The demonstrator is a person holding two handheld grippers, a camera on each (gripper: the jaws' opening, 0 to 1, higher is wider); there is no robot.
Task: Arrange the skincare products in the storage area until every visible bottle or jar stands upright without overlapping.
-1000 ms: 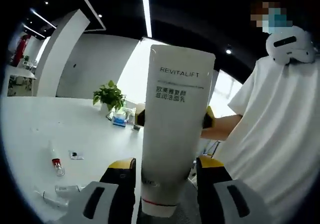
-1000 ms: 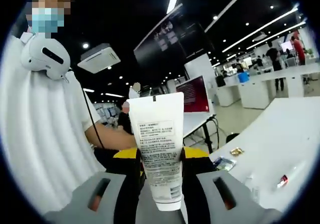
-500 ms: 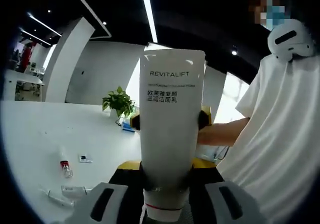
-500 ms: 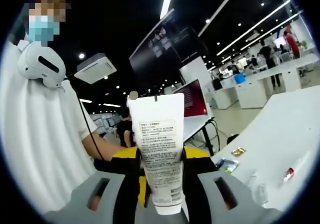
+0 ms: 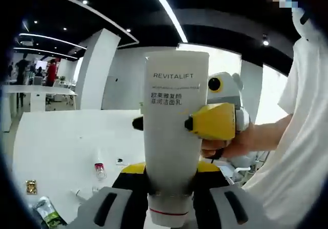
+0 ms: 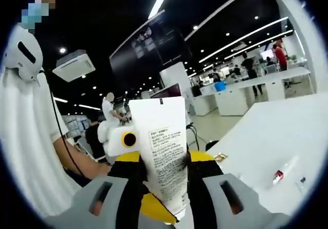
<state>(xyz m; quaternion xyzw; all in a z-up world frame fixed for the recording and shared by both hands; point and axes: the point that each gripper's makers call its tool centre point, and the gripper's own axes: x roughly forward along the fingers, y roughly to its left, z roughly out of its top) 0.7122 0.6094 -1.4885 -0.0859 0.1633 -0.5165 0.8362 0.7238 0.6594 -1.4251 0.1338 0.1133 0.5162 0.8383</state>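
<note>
Tube: we see one white REVITALIFT tube [image 5: 173,137] [image 6: 163,157], held above the white table [image 5: 66,147].
Left gripper [image 5: 171,180]: clamped on its capped end.
Right gripper [image 6: 163,172] [image 5: 212,122]: clamped on its crimped end.

The left gripper [image 5: 170,175], grey-bodied with black-and-yellow jaws, points forward and is clamped on the lower part of a white plastic squeeze tube [image 5: 174,137]. The right gripper [image 6: 163,170], built alike, grips the same tube from the opposite side, and its yellow jaw shows in the left gripper view beside the person's hand [image 5: 233,148] holding it.
</note>
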